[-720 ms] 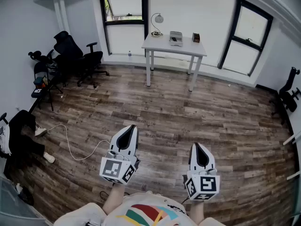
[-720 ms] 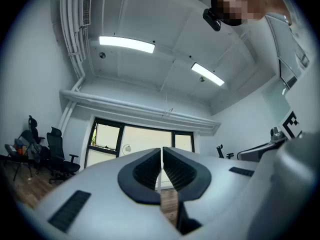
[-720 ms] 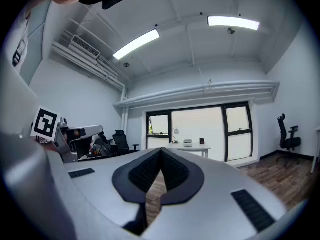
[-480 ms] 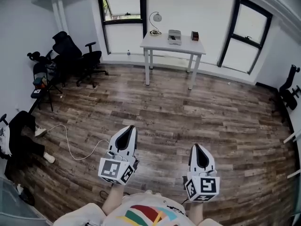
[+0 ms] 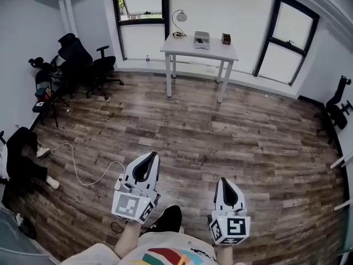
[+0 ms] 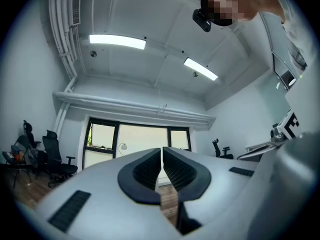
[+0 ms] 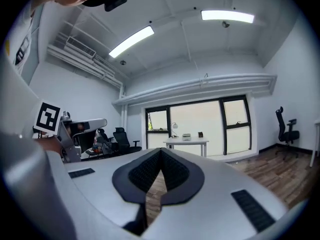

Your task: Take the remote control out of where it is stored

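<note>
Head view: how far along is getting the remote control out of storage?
Done: nothing visible; no remote control shows in any view. In hand: nothing, the left gripper and right gripper are shut and empty over the wooden floor. The white table across the room carries a pale box and a small dark box. Left: reaching the storage, wherever it is, and taking the remote out.

Wood-plank floor (image 5: 220, 131); white table (image 5: 210, 51) under windows (image 5: 220, 10); black office chairs (image 5: 83, 59) by left wall.
</note>
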Tool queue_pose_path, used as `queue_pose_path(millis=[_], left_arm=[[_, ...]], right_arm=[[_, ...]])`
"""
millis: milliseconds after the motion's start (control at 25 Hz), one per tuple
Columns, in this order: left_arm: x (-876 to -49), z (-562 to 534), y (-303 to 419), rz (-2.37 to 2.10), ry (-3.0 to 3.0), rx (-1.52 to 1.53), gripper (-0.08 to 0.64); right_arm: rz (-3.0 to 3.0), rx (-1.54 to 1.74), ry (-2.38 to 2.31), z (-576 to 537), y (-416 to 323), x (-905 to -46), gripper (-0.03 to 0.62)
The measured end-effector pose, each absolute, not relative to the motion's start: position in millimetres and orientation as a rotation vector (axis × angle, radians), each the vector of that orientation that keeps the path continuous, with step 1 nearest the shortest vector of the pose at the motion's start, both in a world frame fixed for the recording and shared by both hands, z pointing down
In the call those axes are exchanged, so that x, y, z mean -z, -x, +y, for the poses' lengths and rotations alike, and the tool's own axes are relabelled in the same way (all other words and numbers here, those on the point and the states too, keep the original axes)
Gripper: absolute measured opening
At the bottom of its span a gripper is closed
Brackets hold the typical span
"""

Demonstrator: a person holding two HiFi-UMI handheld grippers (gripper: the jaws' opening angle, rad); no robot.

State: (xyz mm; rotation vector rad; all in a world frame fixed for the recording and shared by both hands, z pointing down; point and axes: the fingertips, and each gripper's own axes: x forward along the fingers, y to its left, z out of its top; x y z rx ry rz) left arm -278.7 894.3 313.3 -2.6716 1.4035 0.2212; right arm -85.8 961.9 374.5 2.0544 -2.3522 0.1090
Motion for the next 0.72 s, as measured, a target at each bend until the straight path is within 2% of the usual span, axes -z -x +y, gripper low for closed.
queue_pose_path(millis=[160,720], left_arm=[[-318.5,874.1,276.0,1.420,2.690,-0.279,0.021],[-315.9,741.9,247.3,1.395,2.691,-0.210,0.021]], right_arm=[[-2.269,0.013,-2.039,956.1,74.4,-374.9,0.000],[-2.324,-0.187,-2.076,833.3,40.8,-380.9,0.000]])
